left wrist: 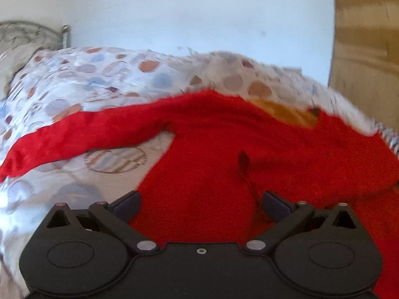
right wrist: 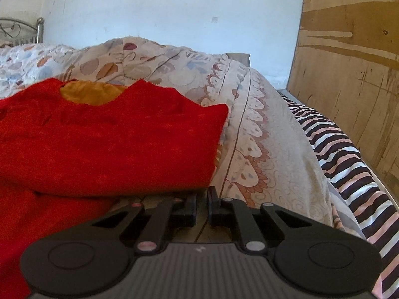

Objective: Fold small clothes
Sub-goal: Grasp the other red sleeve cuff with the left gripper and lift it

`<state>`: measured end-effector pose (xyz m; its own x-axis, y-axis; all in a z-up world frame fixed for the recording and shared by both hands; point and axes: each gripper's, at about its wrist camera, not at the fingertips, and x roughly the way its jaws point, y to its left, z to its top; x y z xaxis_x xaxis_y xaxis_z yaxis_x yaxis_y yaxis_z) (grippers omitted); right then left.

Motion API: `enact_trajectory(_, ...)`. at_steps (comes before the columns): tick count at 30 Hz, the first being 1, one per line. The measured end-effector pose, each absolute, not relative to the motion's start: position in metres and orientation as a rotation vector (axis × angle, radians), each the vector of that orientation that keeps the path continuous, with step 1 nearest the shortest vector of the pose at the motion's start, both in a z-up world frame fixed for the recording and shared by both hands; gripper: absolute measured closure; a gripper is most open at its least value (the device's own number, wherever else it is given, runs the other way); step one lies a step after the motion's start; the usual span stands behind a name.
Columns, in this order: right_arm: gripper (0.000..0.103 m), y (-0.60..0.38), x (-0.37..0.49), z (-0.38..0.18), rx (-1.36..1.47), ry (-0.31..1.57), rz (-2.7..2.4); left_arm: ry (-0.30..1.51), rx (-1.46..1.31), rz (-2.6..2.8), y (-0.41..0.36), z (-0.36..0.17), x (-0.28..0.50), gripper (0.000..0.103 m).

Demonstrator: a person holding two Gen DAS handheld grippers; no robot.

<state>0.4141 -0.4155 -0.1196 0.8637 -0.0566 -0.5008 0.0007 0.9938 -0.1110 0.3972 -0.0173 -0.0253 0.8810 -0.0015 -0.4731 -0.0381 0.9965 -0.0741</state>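
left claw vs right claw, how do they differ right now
The left claw is spread wide; the right claw is nearly shut, with nothing visible in the gap. The left sits over the red garment; the right sits over the patterned bedding, beside the garment's edge. Both are black.

The matte black plastic left claw [left wrist: 200, 205] has dark blue-grey finger pads [left wrist: 127, 203], round discs and silver pivot pins. The matte black right claw [right wrist: 202, 206] has a ribbed grey base.
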Motion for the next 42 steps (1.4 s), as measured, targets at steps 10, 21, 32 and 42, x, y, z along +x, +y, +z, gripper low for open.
enact_trajectory(10,0.0,-0.418,0.343,-0.09,-0.039,0.403,0.047,0.545,-0.272,0.168,0.094,0.001,0.362,0.0)
enact_trajectory(21,0.0,-0.39,0.271,-0.084,-0.034,0.333,0.131,0.446,-0.644,0.39,0.249,-0.02,0.356,0.001)
enact_trajectory(32,0.0,-0.377,0.27,-0.096,-0.08,0.33,0.112,0.417,-0.846,0.598,0.313,-0.044,0.395,0.056)
enact_trajectory(42,0.0,-0.377,0.266,-0.099,-0.08,0.321,0.116,0.312,-0.657,0.572,0.306,-0.006,0.405,0.097)
